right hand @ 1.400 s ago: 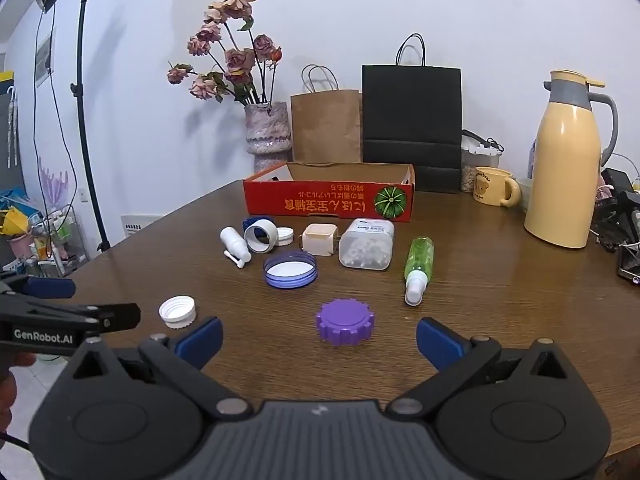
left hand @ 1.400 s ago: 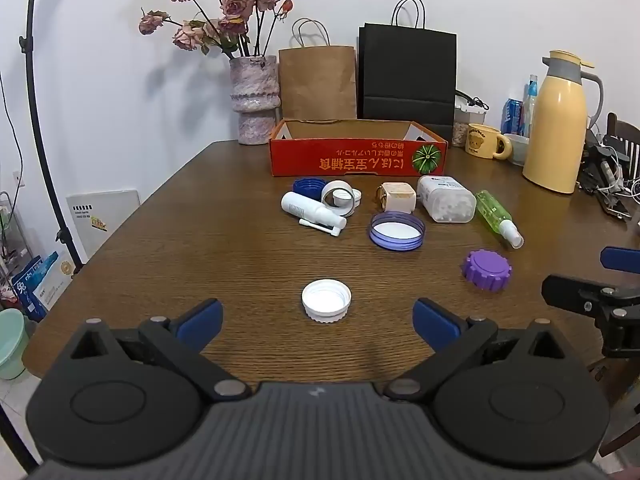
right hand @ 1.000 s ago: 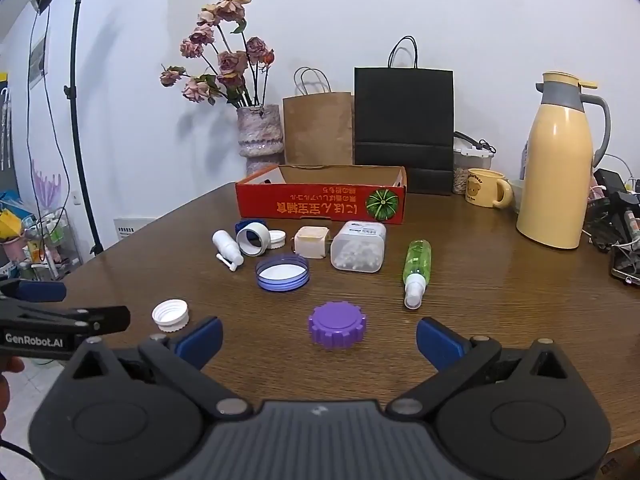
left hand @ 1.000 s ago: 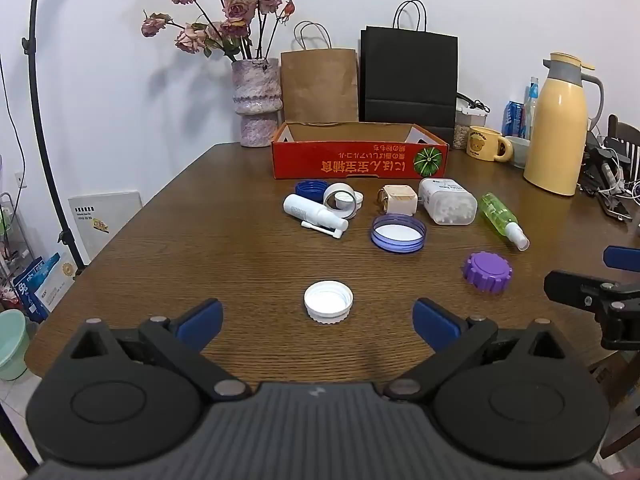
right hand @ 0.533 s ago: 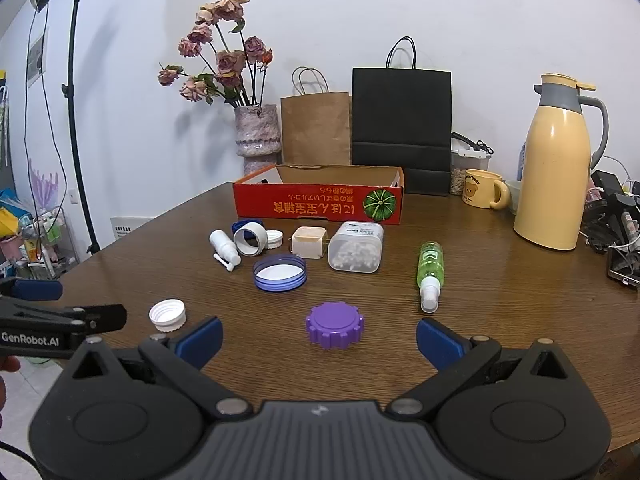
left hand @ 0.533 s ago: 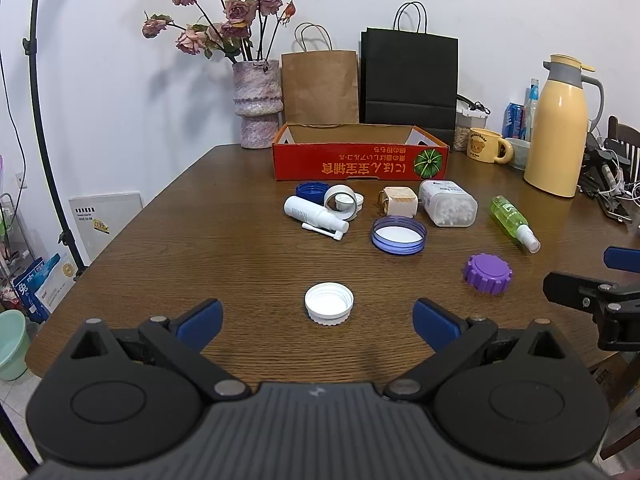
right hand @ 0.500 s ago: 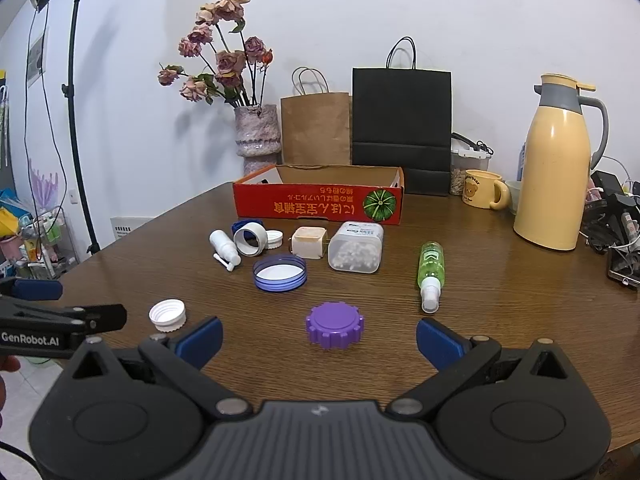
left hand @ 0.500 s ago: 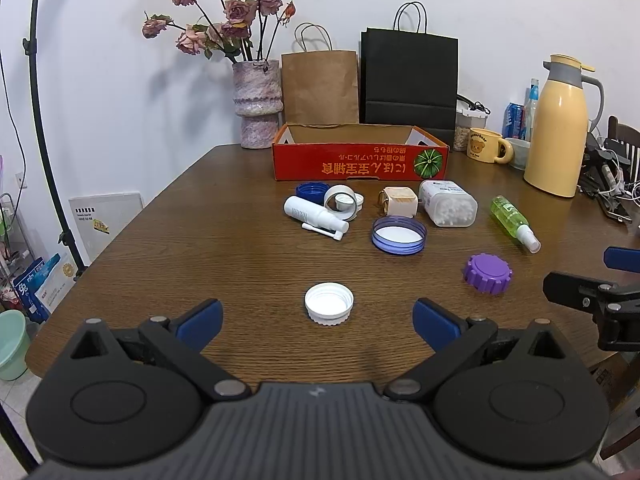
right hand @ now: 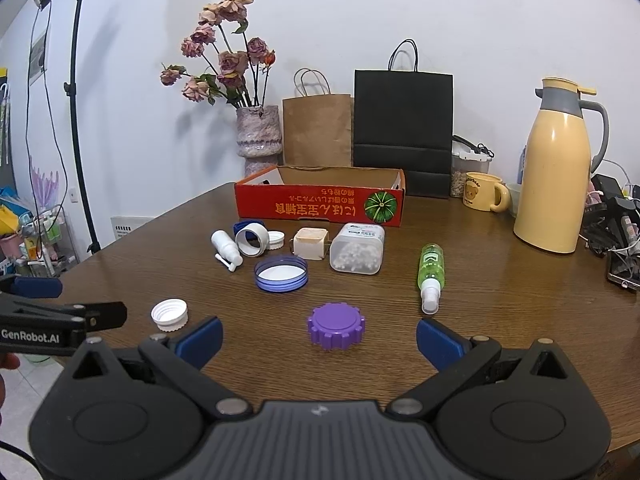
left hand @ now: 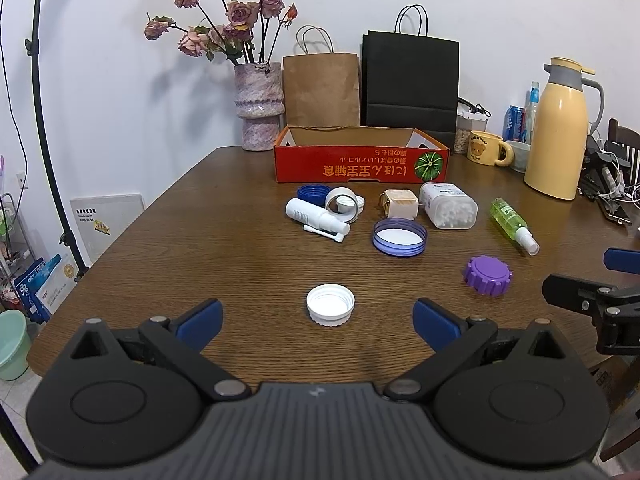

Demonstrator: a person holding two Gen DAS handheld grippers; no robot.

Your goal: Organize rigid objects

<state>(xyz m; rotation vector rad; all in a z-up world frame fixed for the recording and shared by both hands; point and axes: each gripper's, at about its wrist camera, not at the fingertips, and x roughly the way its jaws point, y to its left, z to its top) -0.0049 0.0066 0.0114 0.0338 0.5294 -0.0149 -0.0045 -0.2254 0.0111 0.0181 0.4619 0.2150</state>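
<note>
progress: basically nothing done yet, the red box point(left hand: 360, 168) looks empty from here and all the stuff sits loose on the bench point(left hand: 224, 248) in front of it
left hand-held gripper point(left hand: 318, 322): wide open, holding nothing, white cap point(left hand: 330, 305) right ahead
right hand-held gripper point(right hand: 319, 338): also wide open and empty, purple cap point(right hand: 336, 326) just ahead
caps/lids: 5ish (white, purple, big blue lid point(left hand: 399, 237), two more by the tape ring point(left hand: 341, 205))
bottles: 2, white point(left hand: 316, 216) and green point(left hand: 513, 225)
boxes: swab box point(left hand: 448, 210), small beige one point(left hand: 400, 204)

My left tongs point(left hand: 316, 322) spread wide and empty, white cap point(left hand: 330, 305) between them on the bench point(left hand: 224, 256), purple lid point(left hand: 487, 275) right, red box point(left hand: 360, 166) beyond, right tongs point(left hand: 592, 280) at the edge.
</note>
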